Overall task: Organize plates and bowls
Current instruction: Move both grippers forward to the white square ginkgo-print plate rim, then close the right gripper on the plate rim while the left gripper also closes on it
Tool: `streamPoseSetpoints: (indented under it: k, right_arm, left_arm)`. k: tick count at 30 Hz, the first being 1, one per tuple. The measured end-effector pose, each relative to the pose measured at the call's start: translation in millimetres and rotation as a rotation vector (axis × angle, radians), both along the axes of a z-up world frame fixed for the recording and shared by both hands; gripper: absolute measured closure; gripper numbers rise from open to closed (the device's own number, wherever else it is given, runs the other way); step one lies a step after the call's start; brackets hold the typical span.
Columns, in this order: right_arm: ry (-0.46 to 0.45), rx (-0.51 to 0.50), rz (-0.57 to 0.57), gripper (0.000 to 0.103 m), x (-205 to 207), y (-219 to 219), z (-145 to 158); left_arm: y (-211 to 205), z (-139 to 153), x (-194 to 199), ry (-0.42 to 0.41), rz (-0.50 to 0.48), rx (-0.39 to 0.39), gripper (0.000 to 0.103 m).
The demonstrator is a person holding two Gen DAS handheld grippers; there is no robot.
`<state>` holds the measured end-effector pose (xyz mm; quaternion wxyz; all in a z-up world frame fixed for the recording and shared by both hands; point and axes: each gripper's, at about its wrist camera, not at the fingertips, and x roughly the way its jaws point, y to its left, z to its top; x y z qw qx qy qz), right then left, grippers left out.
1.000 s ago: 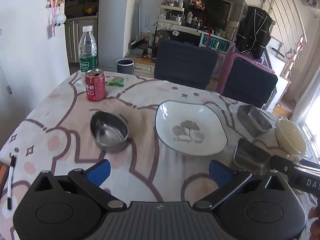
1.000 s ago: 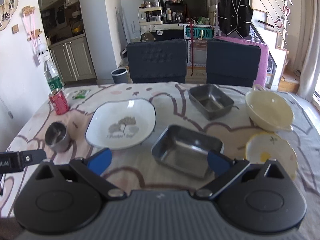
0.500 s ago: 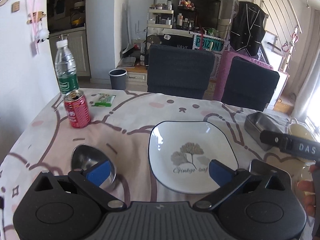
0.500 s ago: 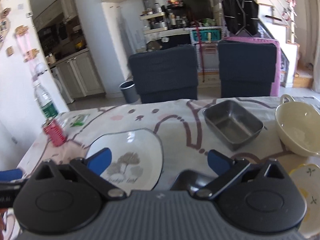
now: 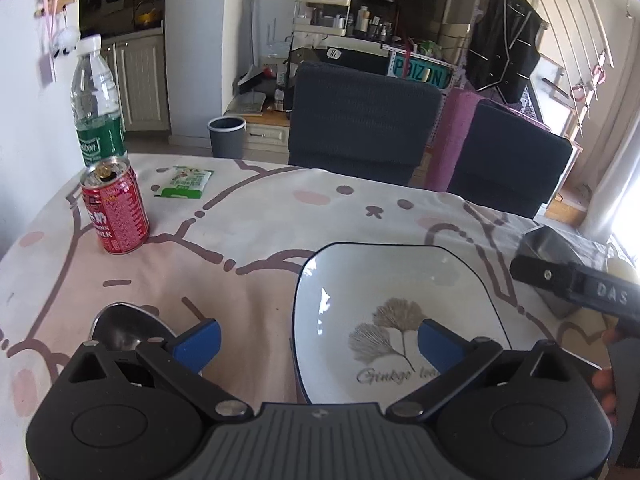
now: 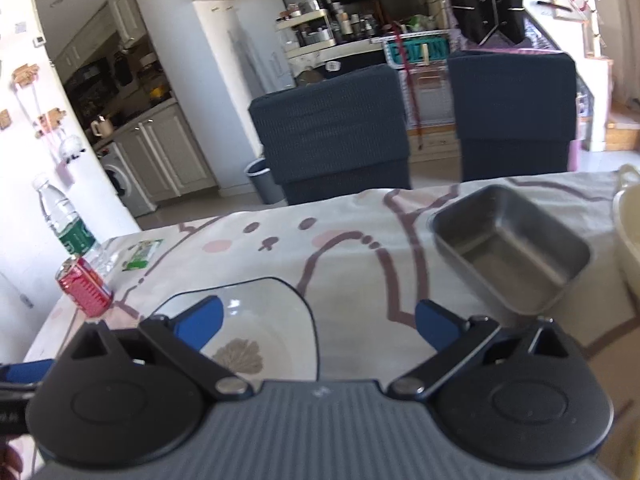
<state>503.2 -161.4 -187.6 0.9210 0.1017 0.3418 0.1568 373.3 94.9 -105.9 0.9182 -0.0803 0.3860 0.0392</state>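
Over the last second both cameras have dropped low and pushed in toward the white leaf-print plate (image 5: 400, 320), which now fills the near foreground where it earlier sat mid-table; the steel tray that lay right of the plate has slipped out of sight beneath the right gripper (image 6: 318, 320). That suggests the approach is nearly over and a first pick-up is about to begin, with nothing stacked yet. The left gripper (image 5: 318, 340) hovers low over the plate's near-left rim, jaws wide and empty, one blue fingertip over bare cloth and the other above the plate. The right gripper, equally wide and empty, hangs over the plate's right edge. A small round steel bowl (image 5: 128, 326) sits just left of the plate, a rectangular steel tray (image 6: 512, 248) lies beyond the plate to its right, and a red can (image 5: 115, 212) stands well to its far left.
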Motion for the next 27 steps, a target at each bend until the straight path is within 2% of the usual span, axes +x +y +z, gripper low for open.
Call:
streamPoseSetpoints:
  k: [2,4,6,9,13,18,21,23,24,25,26,27]
  right_arm:
    - [0.017,0.017,0.025,0.000,2.1,3.5,-1.6]
    - [0.042,0.047,0.050,0.005,8.5,5.8,-5.4]
    - [0.071,0.085,0.090,0.015,13.4,9.5,-9.6]
    - [0.131,0.093,0.116,0.025,16.2,16.0,-16.0]
    - [0.243,0.128,0.132,0.033,19.0,17.8,-28.9]
    - [0.281,0.005,0.178,0.055,14.6,22.1,-34.5]
    - [0.309,-0.071,0.160,0.056,12.1,17.1,-36.2]
    - [0.318,-0.079,0.150,0.051,10.4,11.1,-39.7]
    - [0.325,-0.046,0.141,0.051,10.0,6.6,-41.5]
    - [0.331,-0.029,0.135,0.052,9.9,4.7,-41.9]
    - [0.336,-0.025,0.135,0.053,9.6,3.5,-39.5]
    - [0.337,-0.022,0.136,0.058,8.7,2.1,-39.5]
  left_arm:
    - [3.8,-4.9,8.4,0.015,0.000,-0.022,0.000]
    - [5.3,-9.7,14.6,0.021,-0.015,-0.026,0.000]
    - [5.5,-13.6,19.1,0.010,-0.034,-0.020,0.000]
    - [5.9,-18.1,24.1,0.004,-0.054,-0.028,0.000]
    - [5.8,-22.5,27.1,0.004,-0.075,-0.039,0.000]
    - [10.5,-27.1,28.4,0.022,-0.154,-0.089,0.000]
    - [14.5,-30.1,32.7,0.075,-0.141,-0.143,0.000]
    - [19.2,-31.5,34.7,0.085,-0.125,-0.189,0.004]
    - [20.7,-31.7,35.6,0.087,-0.116,-0.197,0.012]
    - [21.9,-31.7,36.2,0.088,-0.109,-0.199,0.020]
    - [22.6,-32.2,36.9,0.091,-0.100,-0.199,0.023]
    - [23.2,-33.1,37.2,0.096,-0.094,-0.200,0.029]
